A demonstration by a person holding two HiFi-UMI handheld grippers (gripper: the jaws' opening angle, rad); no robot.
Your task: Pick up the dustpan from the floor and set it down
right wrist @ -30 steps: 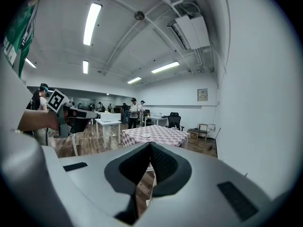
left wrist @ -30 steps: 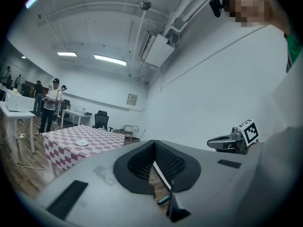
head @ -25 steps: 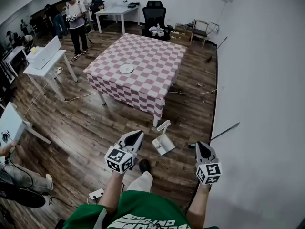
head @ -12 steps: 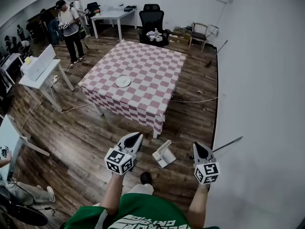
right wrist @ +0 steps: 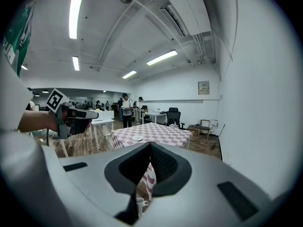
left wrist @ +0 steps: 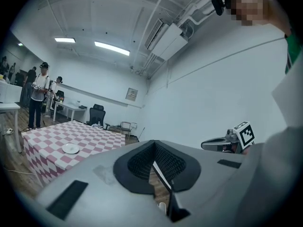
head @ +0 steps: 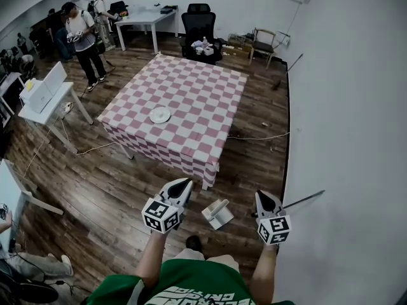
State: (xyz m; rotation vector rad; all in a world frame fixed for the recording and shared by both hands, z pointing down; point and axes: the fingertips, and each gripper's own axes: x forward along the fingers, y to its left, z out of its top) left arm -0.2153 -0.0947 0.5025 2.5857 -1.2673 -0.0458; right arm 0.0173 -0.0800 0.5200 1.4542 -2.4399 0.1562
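At the bottom edge of the head view a person's green shirt (head: 181, 288) shows, with both forearms reaching up the frame. The left gripper (head: 184, 183), lower centre, has its jaws pressed together with nothing between them. The right gripper (head: 261, 196), further right beside the white wall (head: 343, 138), is likewise closed and empty. Between the two, touching neither, the white dustpan (head: 218, 213) sits on the wooden floor (head: 114, 183), just below the near corner of the table (head: 191, 100). A thin stick (head: 304, 200) lies at the foot of the wall, right of the right gripper. The table fills the middle of the frame under a pink-and-white checked cloth, with a white plate (head: 160, 115) on its left part. A small white side table (head: 44, 97) stands at the left edge. At the top are a black office chair (head: 198, 23) and a white desk (head: 143, 19), and people (head: 79, 37) stand in the upper left.
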